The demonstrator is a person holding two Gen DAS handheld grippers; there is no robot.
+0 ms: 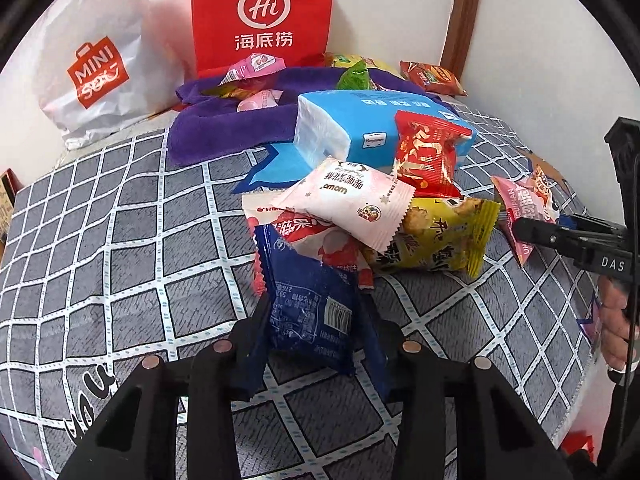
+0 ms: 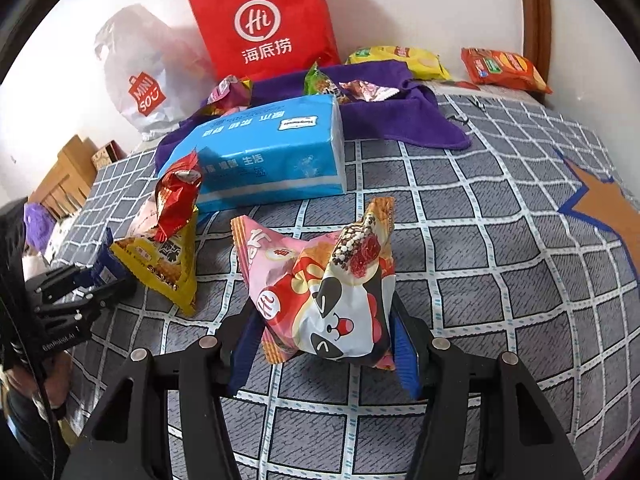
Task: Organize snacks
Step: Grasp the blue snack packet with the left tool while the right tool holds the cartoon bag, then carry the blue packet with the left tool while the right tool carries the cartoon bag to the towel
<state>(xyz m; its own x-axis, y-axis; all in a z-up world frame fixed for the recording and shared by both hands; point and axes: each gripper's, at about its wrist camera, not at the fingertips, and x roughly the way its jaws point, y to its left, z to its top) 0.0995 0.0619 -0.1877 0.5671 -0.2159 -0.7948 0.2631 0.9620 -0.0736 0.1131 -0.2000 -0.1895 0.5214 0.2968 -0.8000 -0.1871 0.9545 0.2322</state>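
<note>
Blue snack packet [image 1: 310,312] clamped in left gripper [image 1: 316,332], pink packet [image 2: 320,284] in right gripper [image 2: 324,340]; bare cloth [image 1: 100,240] leftward.

Red paper bag [image 1: 262,16] says "Hi 海底捞", white plastic bag [image 1: 98,72] has the MINISO logo, pale pink snack packet [image 1: 352,200] reads "amom", and "DAS" is on the right gripper [image 1: 532,230].

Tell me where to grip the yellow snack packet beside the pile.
Grip the yellow snack packet by its crimped right-hand end seal, coming from the open tablecloth side nearest the camera. That end sticks out free, while the white-pink packet overlaps its other end.
</note>
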